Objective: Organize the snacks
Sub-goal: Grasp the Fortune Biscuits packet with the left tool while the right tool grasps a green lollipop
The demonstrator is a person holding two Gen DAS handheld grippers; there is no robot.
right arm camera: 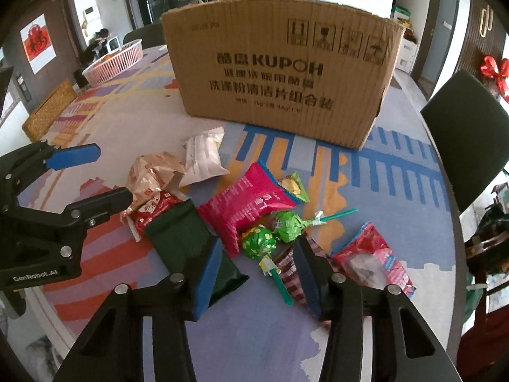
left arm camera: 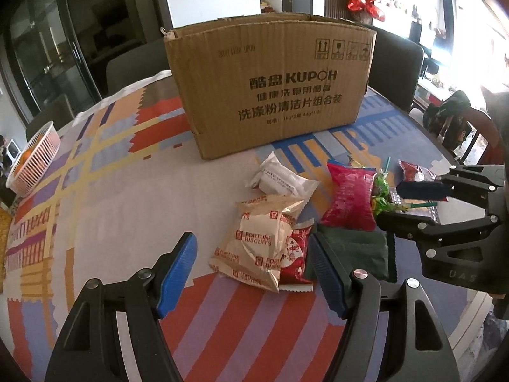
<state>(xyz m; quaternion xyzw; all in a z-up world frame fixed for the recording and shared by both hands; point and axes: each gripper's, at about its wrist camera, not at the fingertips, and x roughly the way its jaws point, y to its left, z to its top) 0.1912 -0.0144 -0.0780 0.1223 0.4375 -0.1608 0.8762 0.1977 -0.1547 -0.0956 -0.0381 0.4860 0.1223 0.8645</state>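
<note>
A scatter of snack packets lies loose on the patterned worktop (right arm camera: 397, 191), none yet packed: the Fortune Biscuits bag (left arm camera: 257, 242), a white packet (left arm camera: 281, 180), a pink packet (right arm camera: 251, 203), a dark green pouch (right arm camera: 191, 242), two green lollipops (right arm camera: 273, 232) and a red-and-clear packet (right arm camera: 372, 258). The open cardboard box (right arm camera: 283, 73), seemingly their destination, stands at 12 o'clock beyond the pile. The right hand-held gripper (right arm camera: 257, 273) is spread wide and empty, its jaws straddling the lollipops at the pile's 6 o'clock edge. The left hand-held gripper (left arm camera: 251, 273) is likewise wide open and holds nothing, framing the biscuit bag. The step in hand looks like the first pick (both tools poised, neither committed). Next, judging by the layout, each must lower and close on one item, then carry it over the box rim.
</note>
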